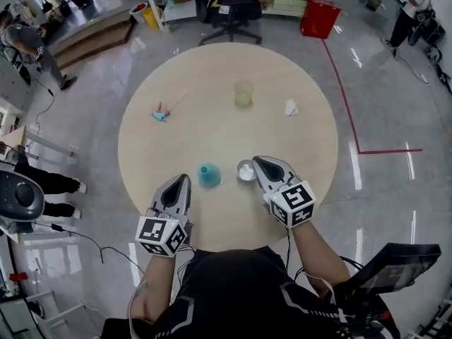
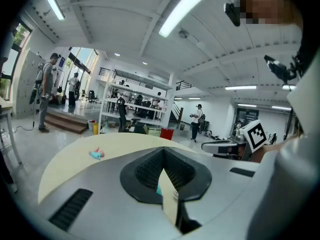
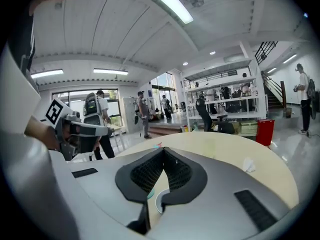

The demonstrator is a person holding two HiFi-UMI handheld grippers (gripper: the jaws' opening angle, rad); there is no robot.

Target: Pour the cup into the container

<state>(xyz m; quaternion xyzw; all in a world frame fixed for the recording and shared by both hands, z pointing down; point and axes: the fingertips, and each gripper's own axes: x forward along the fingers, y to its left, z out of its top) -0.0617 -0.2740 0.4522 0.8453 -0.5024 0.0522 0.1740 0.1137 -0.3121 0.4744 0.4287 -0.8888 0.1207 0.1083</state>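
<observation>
Cup (image 1: 208, 175) sits ungripped on the surface (image 1: 183, 143); left tool (image 1: 185, 180) and right tool (image 1: 257, 161), closed and empty, could topple it if advanced unopened.

From the head we look steeply down on the round table (image 1: 212, 140). We see its whole rim, with floor all round, and the left gripper (image 1: 182, 179) and right gripper (image 1: 258, 162) sit close below us at the near edge. Each gripper camera rides low just behind its own jaws, which fill the lower half of its picture. It faces almost level across the tabletop to the far edge and the room beyond. All three views share the tabletop and the red bin (image 1: 319, 16) past the far edge. We also find the small teal thing (image 2: 96, 154) by the left edge in the head and left gripper views, and the white scrap (image 3: 248, 165) by the right edge in the head and right gripper views.
</observation>
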